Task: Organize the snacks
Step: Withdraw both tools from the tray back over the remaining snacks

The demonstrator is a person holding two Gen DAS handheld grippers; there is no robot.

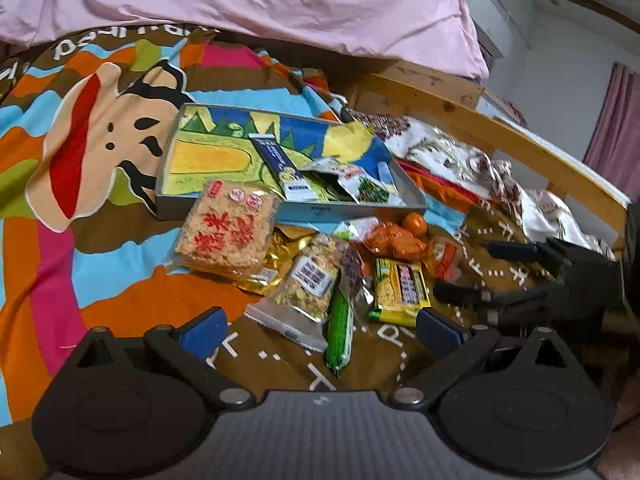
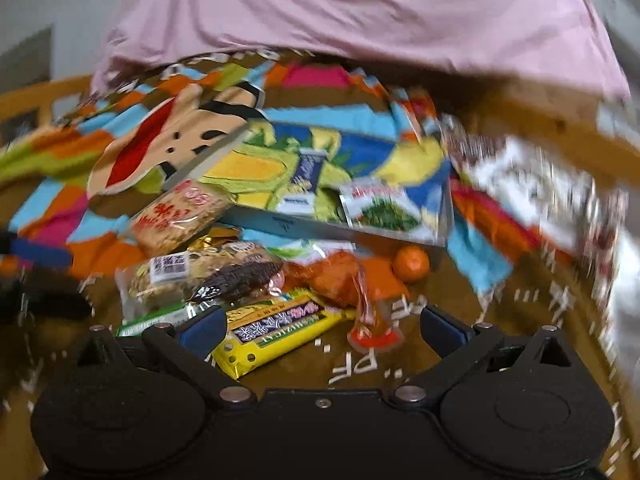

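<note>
A pile of snacks lies on a cartoon blanket in front of a shallow grey tray (image 1: pixel 224 202) (image 2: pixel 280 220). The tray holds a dark blue packet (image 1: pixel 280 164) (image 2: pixel 306 178) and a green-and-white packet (image 1: pixel 360 184) (image 2: pixel 384 208). In the pile are a rice cracker pack (image 1: pixel 228 232) (image 2: pixel 176 216), a yellow bar (image 1: pixel 402 286) (image 2: pixel 276 330), a green stick (image 1: pixel 340 328), orange packets (image 1: pixel 396 242) (image 2: pixel 340 276) and a small orange (image 2: pixel 411 263). My left gripper (image 1: pixel 320 330) is open above the pile's near edge. My right gripper (image 2: pixel 324 330) is open over the yellow bar; it also shows in the left wrist view (image 1: pixel 484 272).
A pink duvet (image 1: pixel 240 4) (image 2: pixel 360 12) is bunched behind the tray. A wooden bed rail (image 1: pixel 500 132) runs along the right, with a patterned white cloth (image 1: pixel 460 160) against it. The right wrist view is motion-blurred.
</note>
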